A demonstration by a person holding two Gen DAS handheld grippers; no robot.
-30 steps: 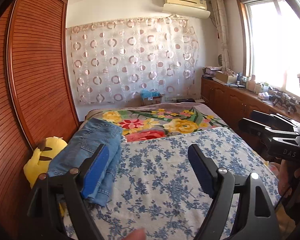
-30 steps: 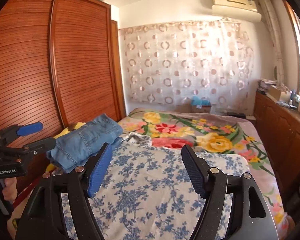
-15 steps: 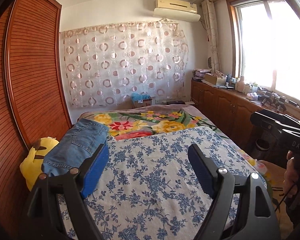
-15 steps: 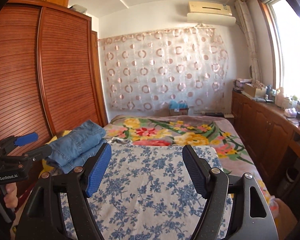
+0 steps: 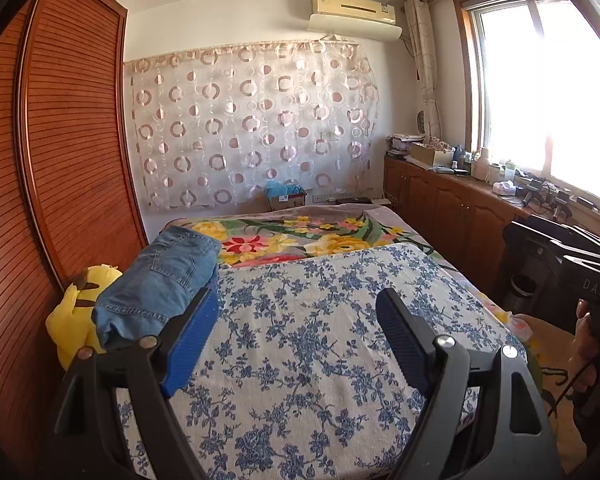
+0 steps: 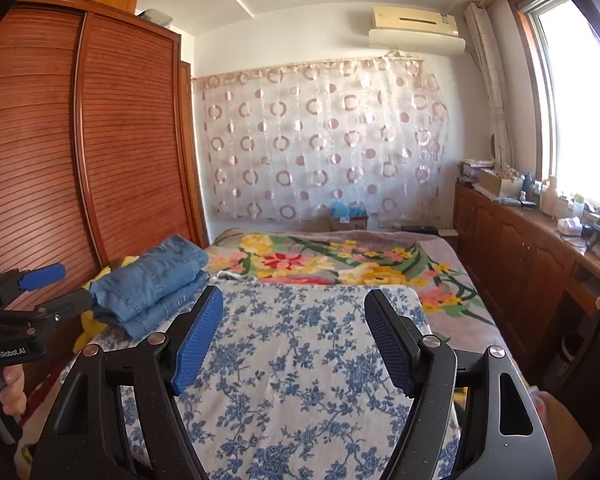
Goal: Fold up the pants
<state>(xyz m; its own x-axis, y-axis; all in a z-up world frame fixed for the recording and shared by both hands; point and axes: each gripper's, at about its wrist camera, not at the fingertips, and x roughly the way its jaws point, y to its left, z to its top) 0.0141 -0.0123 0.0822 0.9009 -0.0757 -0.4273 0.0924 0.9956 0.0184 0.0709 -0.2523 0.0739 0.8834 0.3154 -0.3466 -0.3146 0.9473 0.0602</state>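
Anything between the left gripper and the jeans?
Nothing visible. The jeans lie folded at the bed's wardrobe-side edge, just beyond the open left gripper; only bare floral sheet lies between. A yellow plush sits beside them, not in the way.

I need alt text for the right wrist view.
Folded blue denim pants lie at the left edge of a bed with a blue-flowered white cover. The open, empty right claw fills the foreground.

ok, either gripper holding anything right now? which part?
Nothing held. The left gripper and right gripper are both open and empty above the bedspread; the folded jeans lie untouched at its edge.
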